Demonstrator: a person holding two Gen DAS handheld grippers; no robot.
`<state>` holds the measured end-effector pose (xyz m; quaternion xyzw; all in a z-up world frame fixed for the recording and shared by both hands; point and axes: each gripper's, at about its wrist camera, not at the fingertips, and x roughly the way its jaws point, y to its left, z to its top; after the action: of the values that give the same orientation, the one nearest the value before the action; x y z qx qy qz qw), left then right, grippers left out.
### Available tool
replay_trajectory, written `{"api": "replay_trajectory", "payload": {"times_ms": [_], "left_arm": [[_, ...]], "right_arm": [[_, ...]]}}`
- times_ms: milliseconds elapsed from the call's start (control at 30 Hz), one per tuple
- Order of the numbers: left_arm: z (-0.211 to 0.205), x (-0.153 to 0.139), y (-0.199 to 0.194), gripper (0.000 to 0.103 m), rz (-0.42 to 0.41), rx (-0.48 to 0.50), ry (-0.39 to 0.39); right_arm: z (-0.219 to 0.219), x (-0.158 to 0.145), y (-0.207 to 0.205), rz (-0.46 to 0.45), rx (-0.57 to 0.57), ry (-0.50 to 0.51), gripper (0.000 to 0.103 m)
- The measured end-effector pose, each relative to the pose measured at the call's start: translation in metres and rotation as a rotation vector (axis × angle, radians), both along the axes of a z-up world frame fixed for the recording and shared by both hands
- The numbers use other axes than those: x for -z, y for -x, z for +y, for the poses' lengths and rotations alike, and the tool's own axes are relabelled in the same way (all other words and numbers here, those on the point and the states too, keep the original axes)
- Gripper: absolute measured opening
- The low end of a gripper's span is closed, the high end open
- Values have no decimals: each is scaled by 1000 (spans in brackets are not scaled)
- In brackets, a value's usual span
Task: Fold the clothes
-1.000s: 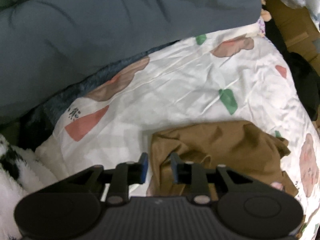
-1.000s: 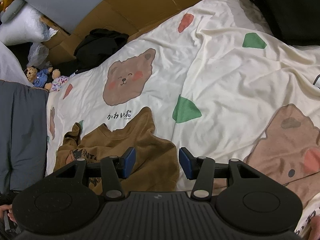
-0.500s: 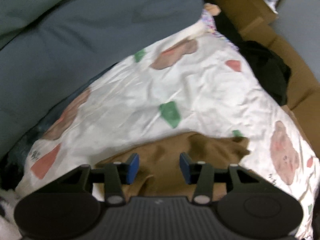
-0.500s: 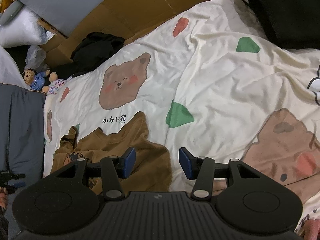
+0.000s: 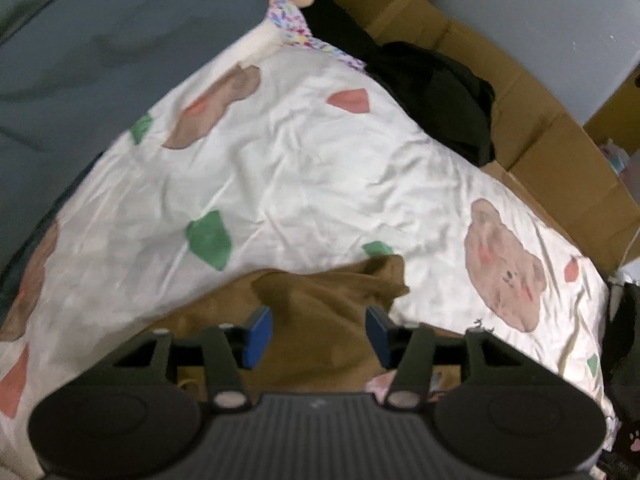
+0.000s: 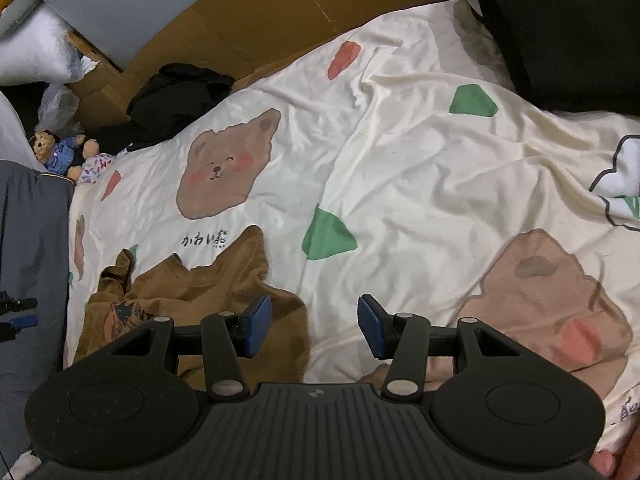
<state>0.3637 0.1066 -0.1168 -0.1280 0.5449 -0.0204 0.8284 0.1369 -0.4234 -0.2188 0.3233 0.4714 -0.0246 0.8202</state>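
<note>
A brown T-shirt (image 5: 320, 300) lies crumpled on the white bear-print bedsheet (image 5: 320, 168). In the right wrist view the brown T-shirt (image 6: 208, 292) shows its neckline and a dark chest print. My left gripper (image 5: 318, 332) hangs over the shirt, its jaws opening. The cloth lies below the gap and the blue pads (image 5: 258, 334) do not press on it. My right gripper (image 6: 314, 326) is open and holds nothing. Its left pad is over the shirt's right edge, its right pad over bare sheet (image 6: 420, 184).
A grey quilt (image 5: 100, 40) borders the sheet on the left. A black garment (image 5: 440, 96) lies at the far edge against cardboard boxes (image 5: 560, 152). A small teddy bear (image 6: 60, 148) sits in the corner. Dark fabric (image 6: 560, 32) fills the right wrist view's upper right.
The left gripper swung across the bed towards the cardboard side and rolled, and its jaws widened from a narrow gap at the shirt's edge. The right gripper stayed put.
</note>
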Motion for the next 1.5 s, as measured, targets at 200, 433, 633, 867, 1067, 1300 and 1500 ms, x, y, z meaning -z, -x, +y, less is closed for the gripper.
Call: {"api": "replay_trajectory", "payload": {"times_ms": [200,433,633,867,1067,1300,1500], "left_arm": [[-16,8,-14,56,11,41,-2],[-20,16,-19,57,6,71,-4],[-14,27,-23,57,19,54,22],[-15,33,-29,57,31,68,23],[-14,51,-36,57,55,84,-3],[-32,67,-51,63,57,135,-3],[-61,82,-66,77,61,194,-13]], "right_arm": [[-7,5,3,19,14,14,53],[-5,12,4,40,11,22,53],[-3,20,3,59,7,28,53],[-9,23,4,70,26,39,53],[-9,29,3,87,21,44,53],[-1,39,-1,109,0,42,53],[23,43,-9,101,-79,51,57]]}}
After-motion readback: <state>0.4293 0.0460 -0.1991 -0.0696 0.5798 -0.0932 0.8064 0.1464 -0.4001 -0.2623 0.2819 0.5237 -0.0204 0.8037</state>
